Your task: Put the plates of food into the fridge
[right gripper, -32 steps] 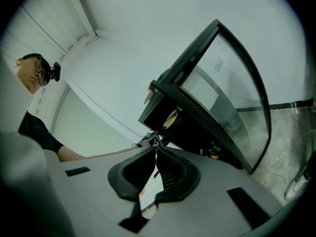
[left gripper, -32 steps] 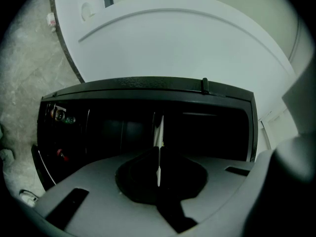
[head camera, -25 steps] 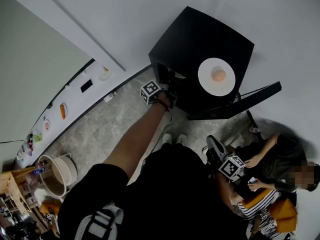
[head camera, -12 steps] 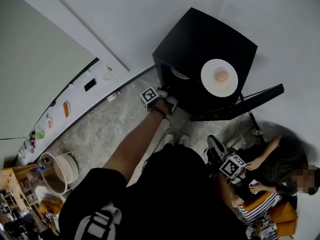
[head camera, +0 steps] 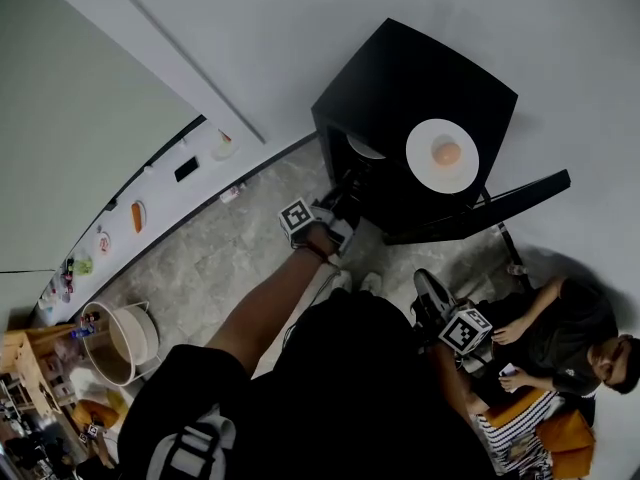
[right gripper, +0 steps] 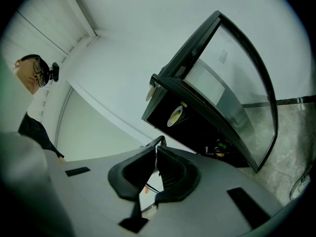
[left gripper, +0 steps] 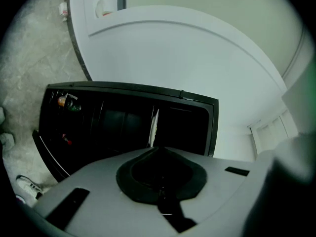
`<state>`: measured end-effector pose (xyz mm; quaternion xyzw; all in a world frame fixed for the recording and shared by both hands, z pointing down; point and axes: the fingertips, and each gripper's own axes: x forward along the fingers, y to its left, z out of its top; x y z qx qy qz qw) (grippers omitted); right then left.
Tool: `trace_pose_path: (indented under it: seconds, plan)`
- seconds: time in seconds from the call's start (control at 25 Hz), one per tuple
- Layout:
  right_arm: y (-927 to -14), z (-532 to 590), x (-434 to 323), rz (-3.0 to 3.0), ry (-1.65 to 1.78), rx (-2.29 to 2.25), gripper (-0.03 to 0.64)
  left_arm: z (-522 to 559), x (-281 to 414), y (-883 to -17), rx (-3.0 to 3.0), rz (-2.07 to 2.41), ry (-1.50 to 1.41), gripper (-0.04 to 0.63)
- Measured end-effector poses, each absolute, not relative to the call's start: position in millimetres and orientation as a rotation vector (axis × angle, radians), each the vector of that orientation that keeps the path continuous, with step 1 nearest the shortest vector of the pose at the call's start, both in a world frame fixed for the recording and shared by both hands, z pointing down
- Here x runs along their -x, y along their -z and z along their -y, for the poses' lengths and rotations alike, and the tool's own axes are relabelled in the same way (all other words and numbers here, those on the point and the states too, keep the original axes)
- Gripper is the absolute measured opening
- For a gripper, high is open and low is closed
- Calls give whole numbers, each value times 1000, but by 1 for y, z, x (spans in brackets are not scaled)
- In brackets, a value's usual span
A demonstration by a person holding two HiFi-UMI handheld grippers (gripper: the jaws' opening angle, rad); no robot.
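Inspecting the fridge, we find its door open, one plate of food on its top and a second plate inside. The left gripper, just before the opening, has just closed fully and holds nothing. The right gripper, low beside the body, has its jaws together and is empty.
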<state>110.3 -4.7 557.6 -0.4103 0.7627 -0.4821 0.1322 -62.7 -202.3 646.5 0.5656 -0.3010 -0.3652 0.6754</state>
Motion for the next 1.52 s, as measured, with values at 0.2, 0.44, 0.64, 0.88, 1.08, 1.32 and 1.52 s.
trace_pose_path:
  seconds: [0.2,0.44,0.64,0.88,1.08,1.32,1.52]
  plan:
    - [-558,4,-108,-2223,1404,1176,28,188,64,-635,-1327,672,804,23]
    - [-555,-1,-106,-2228,1395,1167,28,164,52,-609,-1547,665,673,23]
    - [-554,-3,-104,-2246,1387,1145,28,146,45,-588,-1705,700,562,23]
    - [-552,-6,-100,-2260,1383,1128,28,109,33,-556,-1996,730,372,23]
    - [-547,-7,-95,-2297,1359,1105,28,83,26,-533,-2220,777,227,23]
    - [-530,-2,-88,-2378,1279,1061,28,61,16,-514,-2392,796,104,23]
    - [-506,3,-73,-2447,1207,983,28,48,7,-507,-2472,794,13,23]
